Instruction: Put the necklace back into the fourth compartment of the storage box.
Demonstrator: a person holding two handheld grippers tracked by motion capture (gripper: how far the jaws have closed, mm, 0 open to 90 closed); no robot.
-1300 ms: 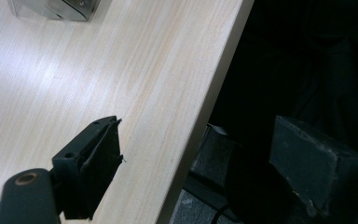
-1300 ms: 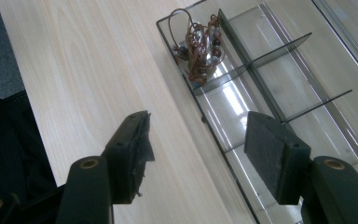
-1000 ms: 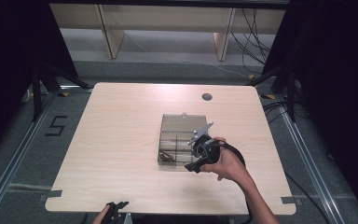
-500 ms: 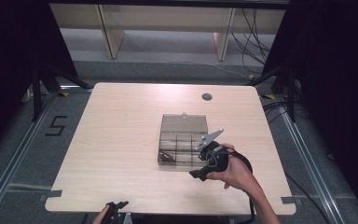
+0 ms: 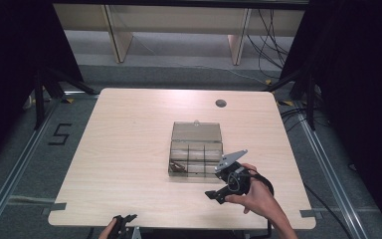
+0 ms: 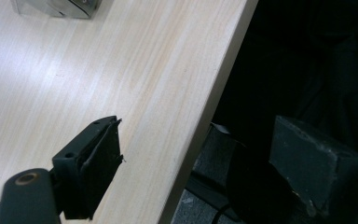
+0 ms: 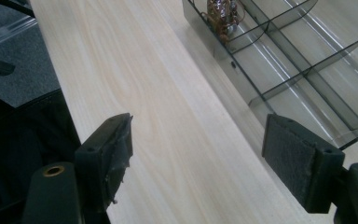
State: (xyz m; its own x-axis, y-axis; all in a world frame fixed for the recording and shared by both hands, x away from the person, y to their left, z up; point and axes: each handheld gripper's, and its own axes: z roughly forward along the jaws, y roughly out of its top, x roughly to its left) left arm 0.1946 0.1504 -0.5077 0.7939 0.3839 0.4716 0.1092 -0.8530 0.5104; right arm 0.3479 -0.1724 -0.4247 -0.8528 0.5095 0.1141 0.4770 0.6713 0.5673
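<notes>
I see a pale wooden table [image 5: 129, 164] on grey carpet, dark curtains around. A clear plastic divided box [image 5: 196, 155] (lid up) sits near its middle. My right gripper [image 5: 214, 195], just beside the box, has been opening, jaws apart and empty; my left gripper [image 5: 124, 219], at the near edge, gapes too.

Bright, even light falls from above on the pale table [image 5: 129, 149], while the surroundings sink into near black. Soft glare streaks the clear box [image 7: 307, 60]. The high view looks grainy and soft; close up, the near jaws blur slightly.
</notes>
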